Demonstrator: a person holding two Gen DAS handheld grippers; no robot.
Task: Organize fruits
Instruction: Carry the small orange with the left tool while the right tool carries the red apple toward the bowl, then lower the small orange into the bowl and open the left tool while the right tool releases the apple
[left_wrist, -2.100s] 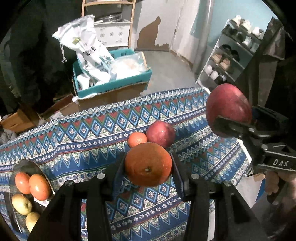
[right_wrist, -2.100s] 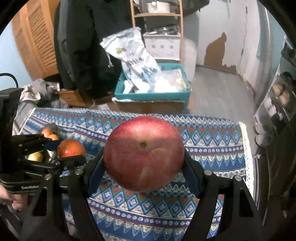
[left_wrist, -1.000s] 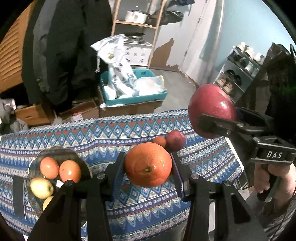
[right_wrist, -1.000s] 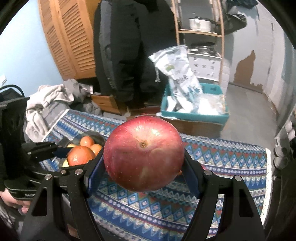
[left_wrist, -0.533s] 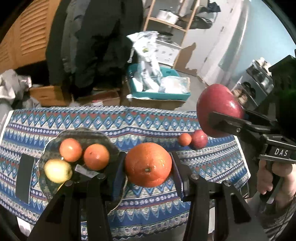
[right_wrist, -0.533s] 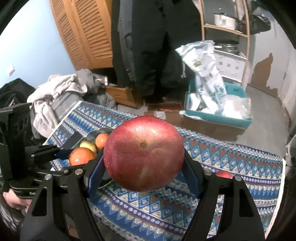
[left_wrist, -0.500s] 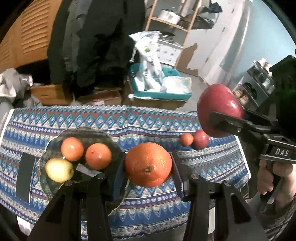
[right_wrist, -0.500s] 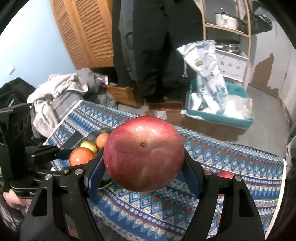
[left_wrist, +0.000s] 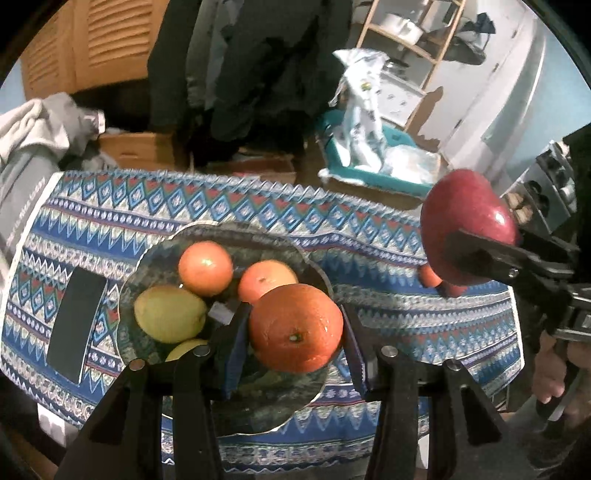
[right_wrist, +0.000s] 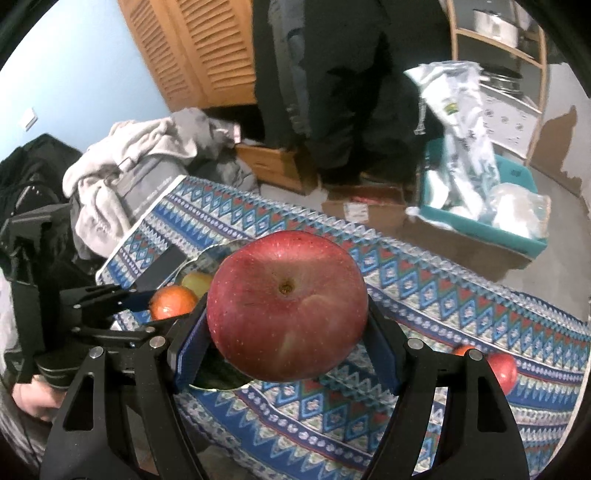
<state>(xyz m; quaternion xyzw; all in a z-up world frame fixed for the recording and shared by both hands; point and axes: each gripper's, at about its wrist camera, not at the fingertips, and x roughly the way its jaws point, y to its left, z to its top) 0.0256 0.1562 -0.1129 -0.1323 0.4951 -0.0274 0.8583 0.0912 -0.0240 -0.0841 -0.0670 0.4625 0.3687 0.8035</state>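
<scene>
Orange (left_wrist: 295, 328) pinched between the left gripper (left_wrist: 295, 338) pads, hanging over the near right part of the glass plate (left_wrist: 317, 273). Plate holds two oranges and pale yellow-green fruit. Right gripper (right_wrist: 286, 341) clamps a red apple (right_wrist: 286, 312) above the patterned tablecloth (right_wrist: 424, 295). Small orange and another apple (right_wrist: 502, 369) lie far right. Black phone (left_wrist: 75, 325) left of plate.

Left gripper (left_wrist: 295, 334), right gripper (right_wrist: 286, 332): fingers clamped, tilted down.
</scene>
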